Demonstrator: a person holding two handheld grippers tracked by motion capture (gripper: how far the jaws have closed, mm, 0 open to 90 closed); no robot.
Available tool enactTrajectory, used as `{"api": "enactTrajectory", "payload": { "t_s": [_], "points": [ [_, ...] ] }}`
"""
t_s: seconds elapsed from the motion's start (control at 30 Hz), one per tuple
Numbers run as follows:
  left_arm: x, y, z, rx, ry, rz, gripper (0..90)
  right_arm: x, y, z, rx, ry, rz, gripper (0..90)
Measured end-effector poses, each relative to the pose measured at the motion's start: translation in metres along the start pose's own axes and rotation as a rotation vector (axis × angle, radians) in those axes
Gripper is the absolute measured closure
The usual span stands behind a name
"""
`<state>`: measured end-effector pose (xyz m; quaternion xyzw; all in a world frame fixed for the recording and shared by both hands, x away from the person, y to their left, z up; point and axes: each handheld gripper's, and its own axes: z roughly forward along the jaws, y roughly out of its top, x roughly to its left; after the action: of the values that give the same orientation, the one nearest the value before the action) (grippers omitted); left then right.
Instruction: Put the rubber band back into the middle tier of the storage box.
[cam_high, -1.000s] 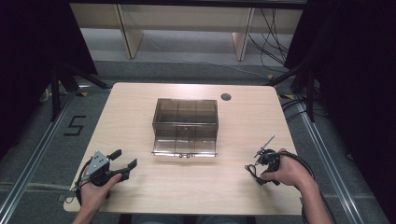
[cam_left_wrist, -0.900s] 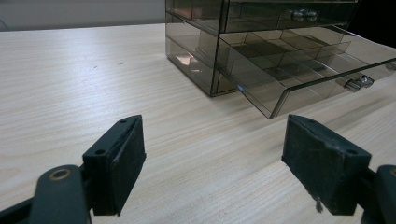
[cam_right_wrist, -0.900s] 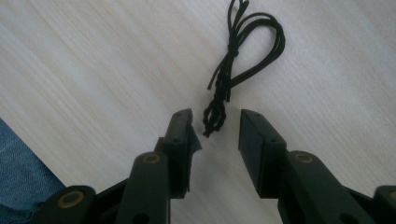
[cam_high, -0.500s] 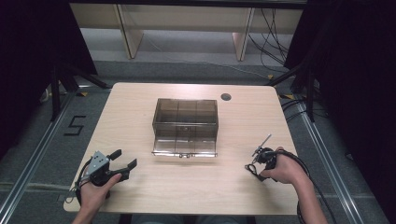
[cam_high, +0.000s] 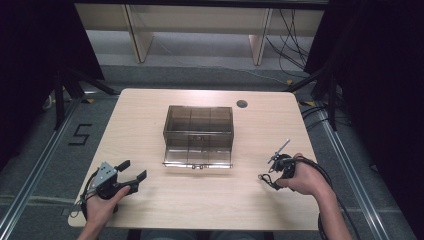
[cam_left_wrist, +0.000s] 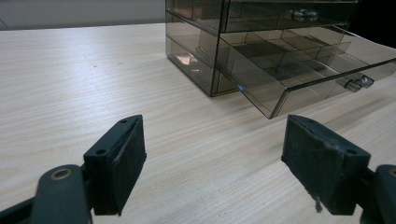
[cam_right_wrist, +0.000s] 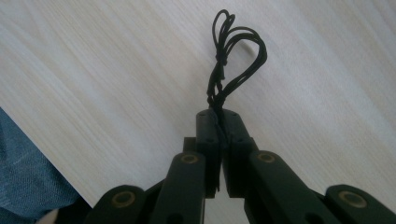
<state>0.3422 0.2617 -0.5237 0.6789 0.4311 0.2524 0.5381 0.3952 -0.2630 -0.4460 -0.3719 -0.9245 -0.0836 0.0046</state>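
The right tongs (cam_right_wrist: 219, 135) are clenched on a looped black cord (cam_right_wrist: 236, 56) near the worktop's (cam_high: 200, 210) right front edge — a thin pinch that could slip. Left tongs (cam_left_wrist: 224, 163) gape, released, facing the open-drawered organizer (cam_high: 199, 135) mid-worktop.

black "5" mark (cam_high: 80, 135), on floor

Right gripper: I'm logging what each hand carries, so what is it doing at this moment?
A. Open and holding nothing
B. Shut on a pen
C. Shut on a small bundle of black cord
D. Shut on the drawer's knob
C: in the right gripper view the right gripper has its jaws pressed together on a looped black cord that sticks out past them above the table.
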Motion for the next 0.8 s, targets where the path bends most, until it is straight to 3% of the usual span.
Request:
{"api": "enactTrajectory", "payload": {
  "t_s": [0.2, 0.53, 0.73, 0.8],
  "points": [
    [0.0, 0.0, 0.0, 0.0, 0.001, 0.0, 20.8, 0.004, 0.008, -0.008, -0.014, -0.009, -0.044, 87.8],
    [0.0, 0.0, 0.0, 0.002, 0.001, 0.001, 20.9, 0.011, 0.016, -0.017, -0.028, -0.009, -0.044, 87.8],
    [0.0, 0.0, 0.0, 0.0, 0.0, -0.002, 21.1, 0.014, 0.023, -0.021, -0.049, -0.018, -0.082, 87.8],
    [0.0, 0.0, 0.0, 0.0, 0.002, 0.0, 21.1, 0.016, 0.025, -0.023, -0.042, -0.009, -0.065, 87.8]
  ]
}}
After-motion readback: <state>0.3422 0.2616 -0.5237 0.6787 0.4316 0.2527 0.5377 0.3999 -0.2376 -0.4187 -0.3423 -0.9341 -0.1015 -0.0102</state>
